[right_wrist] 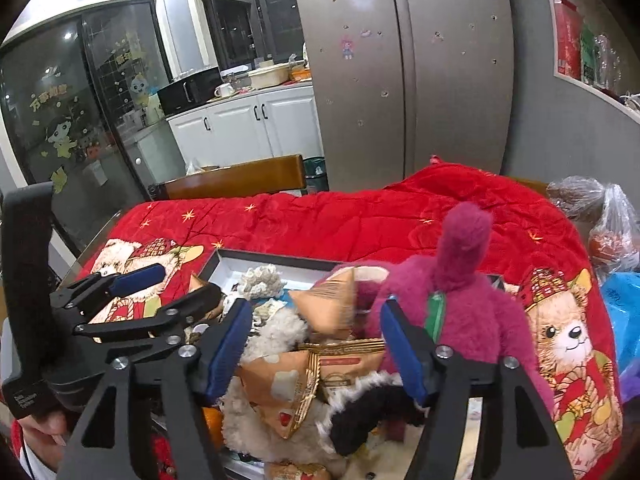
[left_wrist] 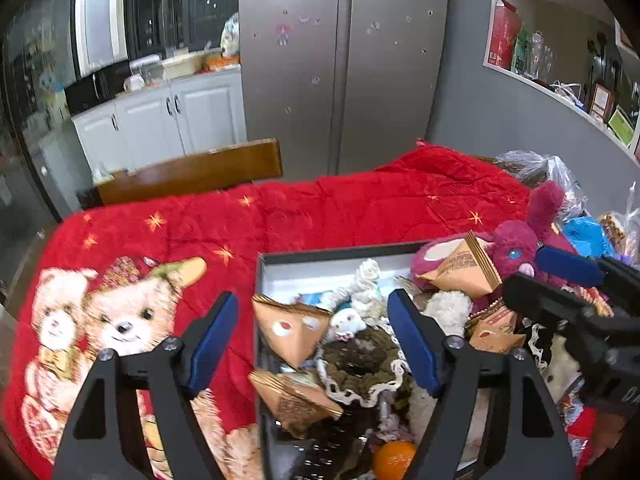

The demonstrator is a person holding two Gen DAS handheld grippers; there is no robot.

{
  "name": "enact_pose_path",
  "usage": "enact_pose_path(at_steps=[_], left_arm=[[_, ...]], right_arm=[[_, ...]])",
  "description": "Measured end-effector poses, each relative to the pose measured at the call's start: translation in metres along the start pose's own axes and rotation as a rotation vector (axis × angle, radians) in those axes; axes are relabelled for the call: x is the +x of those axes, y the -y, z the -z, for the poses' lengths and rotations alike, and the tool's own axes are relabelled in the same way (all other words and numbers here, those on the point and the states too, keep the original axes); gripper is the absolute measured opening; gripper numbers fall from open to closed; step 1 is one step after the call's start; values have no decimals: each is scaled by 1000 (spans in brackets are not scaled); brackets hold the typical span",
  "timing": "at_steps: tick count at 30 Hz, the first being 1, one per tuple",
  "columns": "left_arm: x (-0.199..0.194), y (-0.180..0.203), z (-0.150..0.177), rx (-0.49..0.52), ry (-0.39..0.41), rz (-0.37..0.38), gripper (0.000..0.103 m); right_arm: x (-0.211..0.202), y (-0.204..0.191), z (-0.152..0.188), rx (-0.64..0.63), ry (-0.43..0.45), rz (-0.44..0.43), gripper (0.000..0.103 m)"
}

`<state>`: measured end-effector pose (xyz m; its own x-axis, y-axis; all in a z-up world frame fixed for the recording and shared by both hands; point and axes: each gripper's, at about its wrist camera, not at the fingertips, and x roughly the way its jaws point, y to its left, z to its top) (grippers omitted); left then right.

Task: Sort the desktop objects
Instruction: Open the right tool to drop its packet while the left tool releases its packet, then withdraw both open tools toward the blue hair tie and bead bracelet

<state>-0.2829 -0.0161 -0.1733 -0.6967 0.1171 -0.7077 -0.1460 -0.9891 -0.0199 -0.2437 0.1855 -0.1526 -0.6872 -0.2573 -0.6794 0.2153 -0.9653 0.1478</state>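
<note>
Here, left gripper (left_wrist: 312, 344) jaws wide, right gripper (right_wrist: 316, 344) jaws wide, nothing held

A home kitchen, apparently: steel fridge (left_wrist: 344, 68) (dotted with magnets), white cabinets (left_wrist: 160, 124), cluttered counter (right_wrist: 256, 92), microwave (right_wrist: 188, 90).

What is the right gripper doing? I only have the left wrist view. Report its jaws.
Observer: The right gripper is open, clamping nothing, above the tan triangular snack packets.
Operator: Check right of the magenta plush toy.
Observer: Right of the magenta plush toy, the red quilted blanket shows another printed bear.
Operator: Confirm what holds the left gripper.
Observer: A hand grips the handle of the left gripper.
</note>
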Motion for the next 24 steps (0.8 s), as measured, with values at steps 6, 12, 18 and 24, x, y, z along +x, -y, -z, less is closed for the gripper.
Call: enact_pose_path(at_steps=[6, 12, 18, 24], left_arm=[[-16, -5, -7, -19, 33, -2, 80], [-35, -5, -12, -31, 71, 6, 80], [-60, 7, -15, -5, 109, -2, 80], [-111, 25, -10, 24, 158, 46, 81]], right_arm=[[-18, 3, -6, 0, 39, -28, 71], [-36, -3, -11, -28, 81, -23, 71], [-71, -1, -14, -64, 134, 11, 71], [-132, 7, -6, -32, 240, 94, 76]])
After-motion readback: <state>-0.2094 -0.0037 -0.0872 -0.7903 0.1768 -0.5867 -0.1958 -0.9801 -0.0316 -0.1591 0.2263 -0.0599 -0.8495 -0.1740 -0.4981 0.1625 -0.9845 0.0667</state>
